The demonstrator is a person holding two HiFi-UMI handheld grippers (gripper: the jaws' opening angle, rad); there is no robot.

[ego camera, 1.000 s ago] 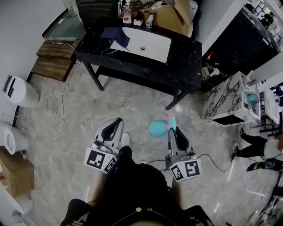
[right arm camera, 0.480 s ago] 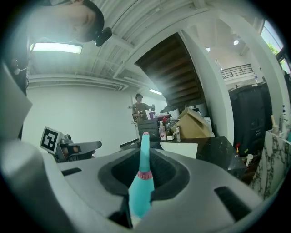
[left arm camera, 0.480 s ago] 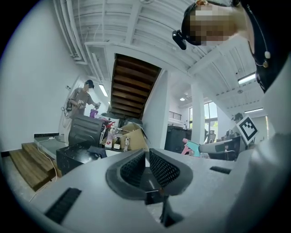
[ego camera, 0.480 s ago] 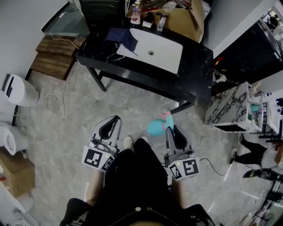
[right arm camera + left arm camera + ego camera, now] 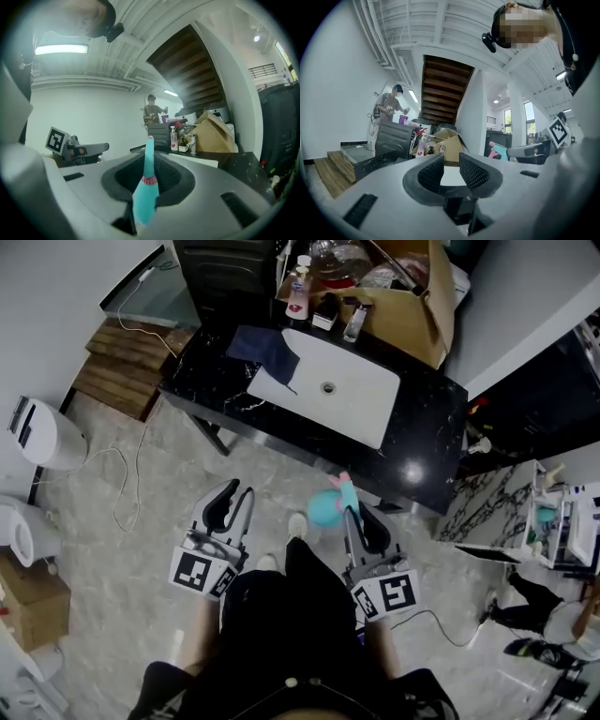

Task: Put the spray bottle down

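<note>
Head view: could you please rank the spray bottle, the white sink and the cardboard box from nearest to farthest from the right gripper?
1. Spray bottle: clamped in the right gripper, at its jaws.
2. White sink: ahead of the gripper, set in the black counter.
3. Cardboard box: beyond the sink, at the counter's back right.

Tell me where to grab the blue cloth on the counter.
Take the cloth by the corner that lies over the sink rim, coming down from above. The rest lies flat on the counter; that pointed corner over the basin is likely the only part jaws can get under.
</note>
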